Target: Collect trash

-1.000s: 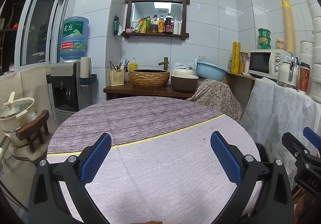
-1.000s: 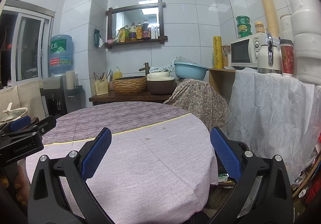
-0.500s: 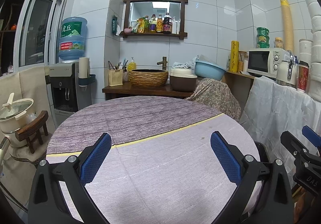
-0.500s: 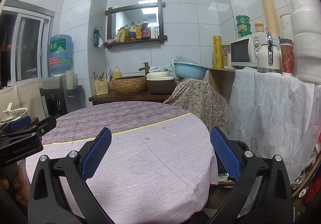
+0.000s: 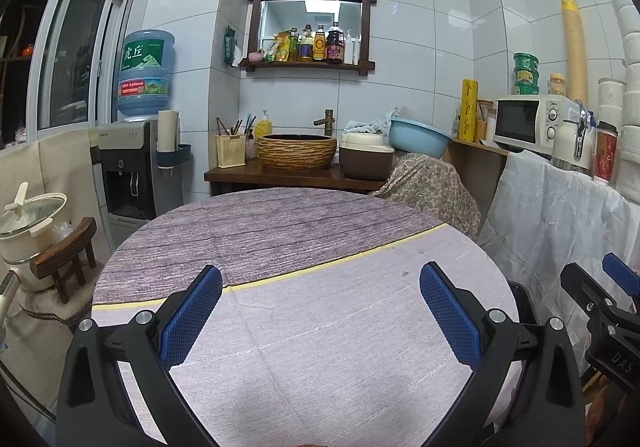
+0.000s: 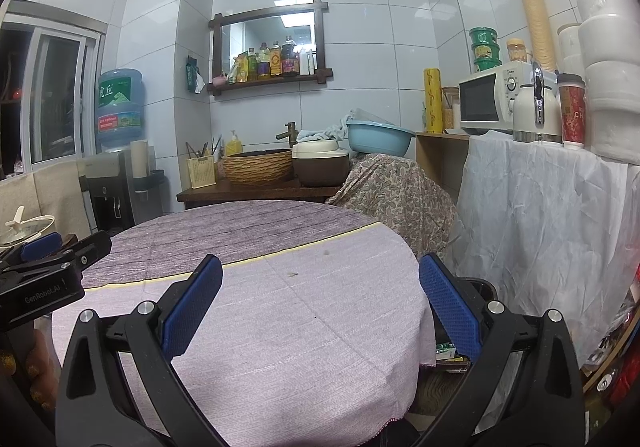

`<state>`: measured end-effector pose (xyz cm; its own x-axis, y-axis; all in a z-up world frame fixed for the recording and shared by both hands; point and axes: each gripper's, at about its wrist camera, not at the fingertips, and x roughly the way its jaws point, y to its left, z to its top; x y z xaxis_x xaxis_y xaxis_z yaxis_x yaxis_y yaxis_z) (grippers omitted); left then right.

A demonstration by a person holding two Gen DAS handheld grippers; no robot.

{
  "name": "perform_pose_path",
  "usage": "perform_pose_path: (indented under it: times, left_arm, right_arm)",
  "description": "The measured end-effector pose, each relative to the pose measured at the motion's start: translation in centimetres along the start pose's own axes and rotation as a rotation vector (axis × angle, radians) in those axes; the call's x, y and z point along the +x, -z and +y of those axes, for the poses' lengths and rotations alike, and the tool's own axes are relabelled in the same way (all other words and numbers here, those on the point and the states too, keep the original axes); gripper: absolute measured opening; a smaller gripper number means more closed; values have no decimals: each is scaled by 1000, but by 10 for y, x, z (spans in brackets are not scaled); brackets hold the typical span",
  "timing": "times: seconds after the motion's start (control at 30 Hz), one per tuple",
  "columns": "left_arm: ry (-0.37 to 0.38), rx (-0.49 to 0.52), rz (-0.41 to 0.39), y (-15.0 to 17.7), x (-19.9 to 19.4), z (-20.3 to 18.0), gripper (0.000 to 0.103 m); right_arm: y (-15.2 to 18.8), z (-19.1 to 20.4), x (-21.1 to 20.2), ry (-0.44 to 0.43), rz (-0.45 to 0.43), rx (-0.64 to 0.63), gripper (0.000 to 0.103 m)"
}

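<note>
Both grippers hover level above the near edge of the round table [image 5: 320, 347], pointing toward the far wall. The left gripper [image 5: 320, 321] has its blue pads spread wide with nothing between them; the right gripper [image 6: 320, 321] is likewise wide open and empty. Small dark crumbs [image 6: 292, 273] lie on the pale tablecloth. Below the table's right edge, a dark bin [image 6: 478, 289] is mostly hidden, its contents indistinct. Farther off stands a woven basin [image 5: 297, 151].

1 round table [image 5: 304, 347], 1 microwave [image 5: 528, 121], 1 blue basin [image 5: 418, 137], 3 green tubs [image 5: 526, 73]
</note>
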<state>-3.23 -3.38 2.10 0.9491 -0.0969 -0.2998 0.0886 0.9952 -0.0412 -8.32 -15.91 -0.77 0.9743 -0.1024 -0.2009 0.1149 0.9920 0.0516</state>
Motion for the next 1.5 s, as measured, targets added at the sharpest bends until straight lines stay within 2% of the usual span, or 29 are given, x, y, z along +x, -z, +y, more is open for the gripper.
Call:
perform_pose_path:
  times: [1.5]
  left_arm:
    - [-2, 19, 14, 4, 5, 1, 98]
  right_arm:
    - [0, 2, 6, -2, 12, 0, 97]
